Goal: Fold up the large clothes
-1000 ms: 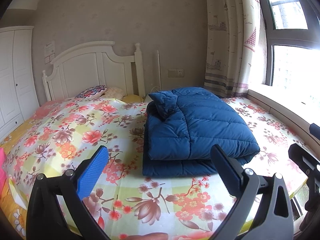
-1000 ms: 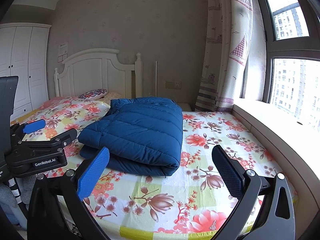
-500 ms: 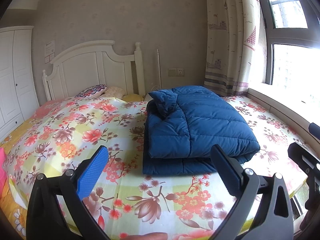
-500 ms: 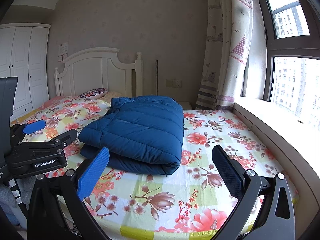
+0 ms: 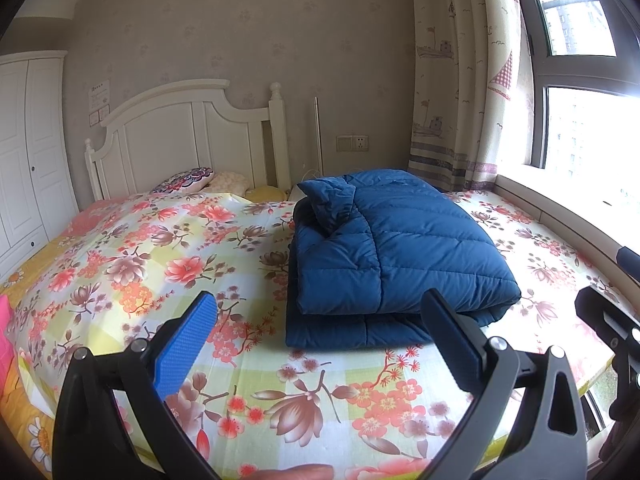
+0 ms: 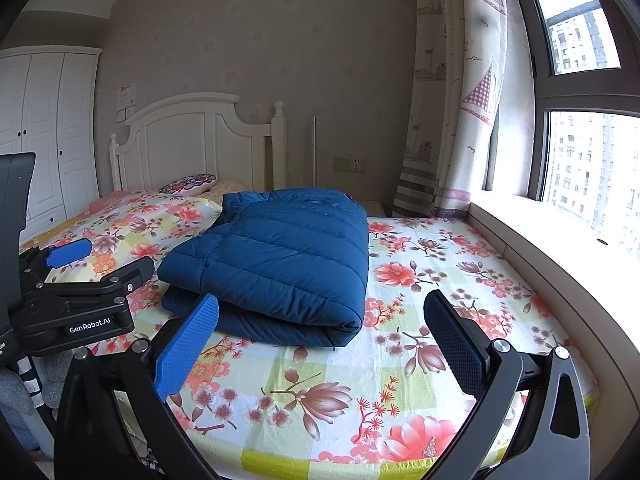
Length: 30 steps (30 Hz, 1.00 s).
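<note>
A blue quilted down jacket [image 5: 392,256] lies folded in a thick bundle on the floral bed sheet [image 5: 132,264]; it also shows in the right wrist view [image 6: 280,264]. My left gripper [image 5: 320,332] is open and empty, held back from the bed's near edge, short of the jacket. My right gripper [image 6: 320,332] is open and empty, also short of the jacket's near fold. The left gripper's body [image 6: 76,304] shows at the left of the right wrist view.
A white headboard [image 5: 180,140] and pillows [image 5: 188,180] stand at the far end. A white wardrobe [image 5: 28,152] is at the left. A curtain [image 6: 452,120], window sill [image 6: 552,248] and window run along the right side.
Both views have shifted very slightly; the jacket and both open grippers stay as they were.
</note>
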Each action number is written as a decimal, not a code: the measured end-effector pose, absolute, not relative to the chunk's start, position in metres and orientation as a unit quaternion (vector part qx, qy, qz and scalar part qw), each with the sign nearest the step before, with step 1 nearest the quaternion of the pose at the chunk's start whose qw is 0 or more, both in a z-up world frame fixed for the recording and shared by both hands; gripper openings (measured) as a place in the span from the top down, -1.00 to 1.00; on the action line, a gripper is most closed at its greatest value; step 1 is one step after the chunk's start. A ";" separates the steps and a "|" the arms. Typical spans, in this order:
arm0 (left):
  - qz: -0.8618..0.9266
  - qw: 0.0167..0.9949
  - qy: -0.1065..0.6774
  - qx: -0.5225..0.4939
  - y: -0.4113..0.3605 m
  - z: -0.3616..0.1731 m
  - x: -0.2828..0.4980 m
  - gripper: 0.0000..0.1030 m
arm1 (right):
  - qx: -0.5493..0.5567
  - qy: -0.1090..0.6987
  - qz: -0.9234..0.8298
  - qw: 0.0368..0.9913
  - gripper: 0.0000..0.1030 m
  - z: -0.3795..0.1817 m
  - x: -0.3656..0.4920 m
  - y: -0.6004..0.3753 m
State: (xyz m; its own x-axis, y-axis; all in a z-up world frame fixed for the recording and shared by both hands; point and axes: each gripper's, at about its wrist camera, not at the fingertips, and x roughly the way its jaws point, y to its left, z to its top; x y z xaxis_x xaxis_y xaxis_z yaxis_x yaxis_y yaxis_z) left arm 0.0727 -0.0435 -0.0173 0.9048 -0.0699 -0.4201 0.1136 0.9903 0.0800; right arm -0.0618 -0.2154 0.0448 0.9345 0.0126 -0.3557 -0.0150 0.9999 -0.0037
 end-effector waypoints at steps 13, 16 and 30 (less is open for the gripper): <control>-0.047 0.975 0.213 0.052 -0.043 -0.017 0.073 -0.96 | -0.003 0.181 0.008 0.983 -0.91 0.043 -0.062 -0.215; -0.046 0.975 0.211 0.051 -0.042 -0.017 0.072 -0.96 | -0.004 0.180 0.008 0.984 -0.91 0.044 -0.062 -0.214; -0.043 0.976 0.206 0.051 -0.042 -0.016 0.068 -0.96 | -0.005 0.179 0.011 0.984 -0.91 0.043 -0.063 -0.213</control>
